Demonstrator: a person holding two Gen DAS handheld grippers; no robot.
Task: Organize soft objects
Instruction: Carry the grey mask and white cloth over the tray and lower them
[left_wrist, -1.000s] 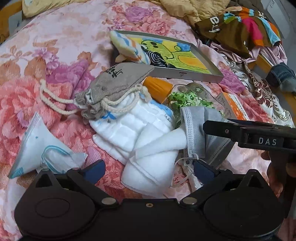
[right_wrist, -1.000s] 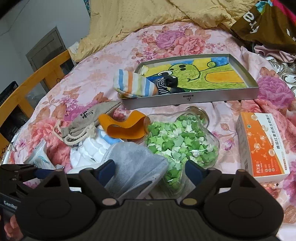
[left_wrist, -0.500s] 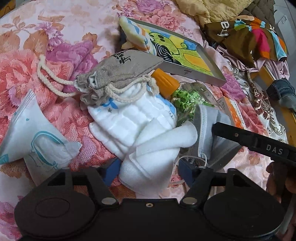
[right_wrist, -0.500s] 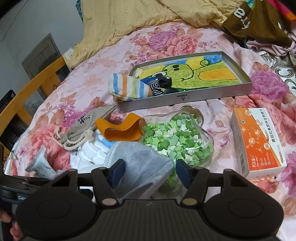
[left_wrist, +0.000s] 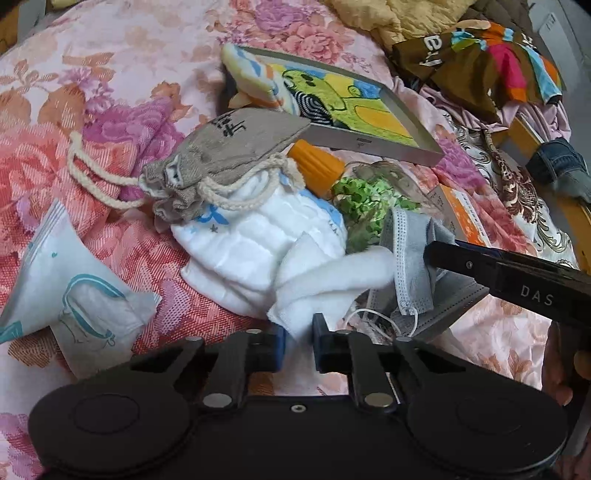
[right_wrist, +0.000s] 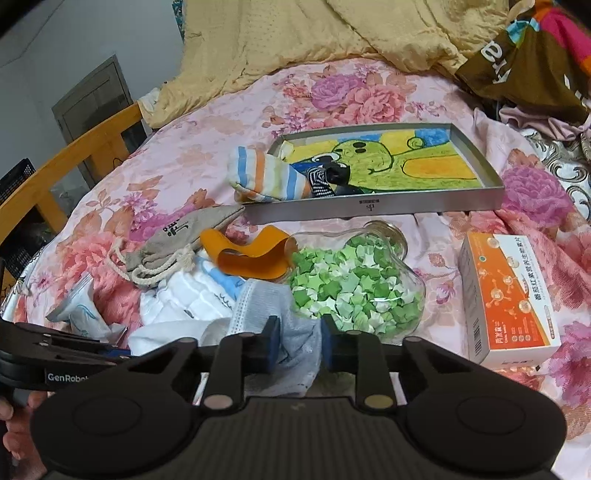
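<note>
White cloth (left_wrist: 314, 291): a soft folded piece at the near edge of the pile on the floral bedspread (left_wrist: 122, 85). Its lower corner is pinched between the narrowed jaws of the left gripper (left_wrist: 298, 341). From that corner the cloth runs up and away from the claw, its long axis toward the upper right, with a rolled end lying against the grey face mask (left_wrist: 410, 258).

Grey face mask: found just right of the white cloth. In the right wrist view its near edge (right_wrist: 295, 339) is clamped between the closed-in fingers of the right gripper (right_wrist: 295, 341); the body of the mask spreads forward and left from the claw. Each arm is nearer its own item, and the two held items touch, so a pull on one is judged likely to drag the other.

White quilted cloth (left_wrist: 258, 243): under and behind the first cloth, with blue markings.

Grey drawstring pouch (left_wrist: 229, 147): resting on the quilted cloth, cord trailing left.

Orange band (right_wrist: 247, 254): between pouch and jar.

Jar of green paper stars (right_wrist: 351, 288): lying on its side, just beyond the mask.

Metal tray (right_wrist: 369, 205): farther back, with a striped sock (right_wrist: 262, 177) draped over its left end.

Orange box (right_wrist: 509, 295): right of the jar, apart from it.

Wrapped mask packet (left_wrist: 74, 291): left of the pile.
</note>
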